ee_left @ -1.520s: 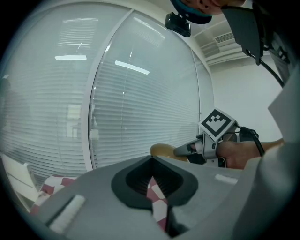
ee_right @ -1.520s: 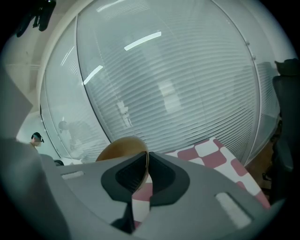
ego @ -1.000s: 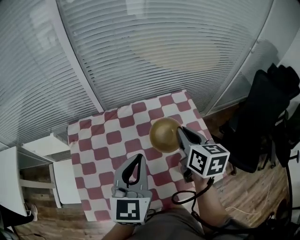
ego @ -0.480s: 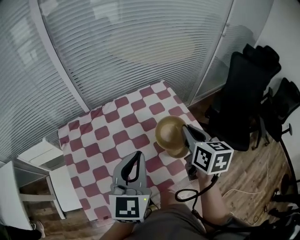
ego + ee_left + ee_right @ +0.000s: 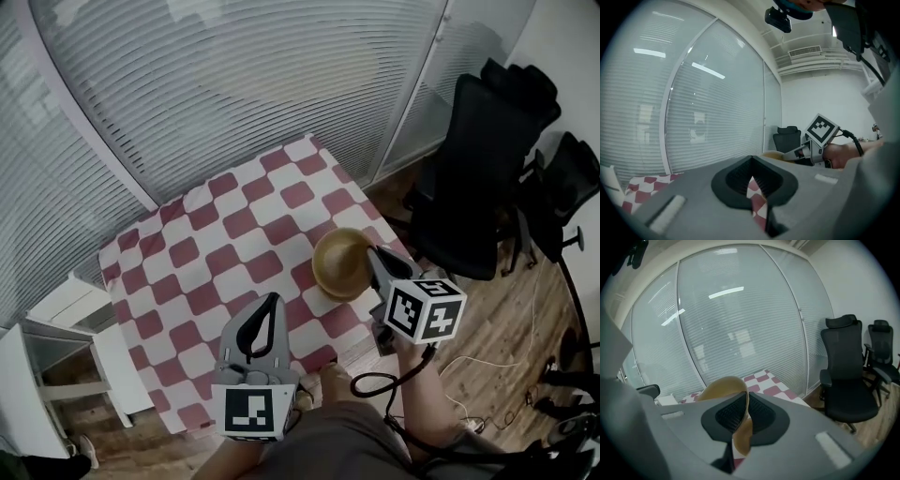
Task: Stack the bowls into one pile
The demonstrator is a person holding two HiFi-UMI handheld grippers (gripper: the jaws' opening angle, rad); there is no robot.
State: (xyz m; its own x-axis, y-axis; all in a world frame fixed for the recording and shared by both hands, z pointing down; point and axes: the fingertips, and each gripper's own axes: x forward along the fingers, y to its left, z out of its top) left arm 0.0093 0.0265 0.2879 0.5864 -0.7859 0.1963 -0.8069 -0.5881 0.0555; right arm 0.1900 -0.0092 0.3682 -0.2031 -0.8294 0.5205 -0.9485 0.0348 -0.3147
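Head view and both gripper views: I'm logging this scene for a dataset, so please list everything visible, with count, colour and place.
bowl: one seen, golden tan, held above the table's right side
table: one, red and white checked cloth, centre
chairs: two, black, right of the table
white unit: one, white, left of the table
blinds: grey, wall behind the table
floor: brown wood, right of the table
cable: one, black, below the right tool
left tool: one, grey, shut on nothing, over the table's near side
right tool: one, grey, shut on the bowl's rim
forearm: one, bare, behind the right tool
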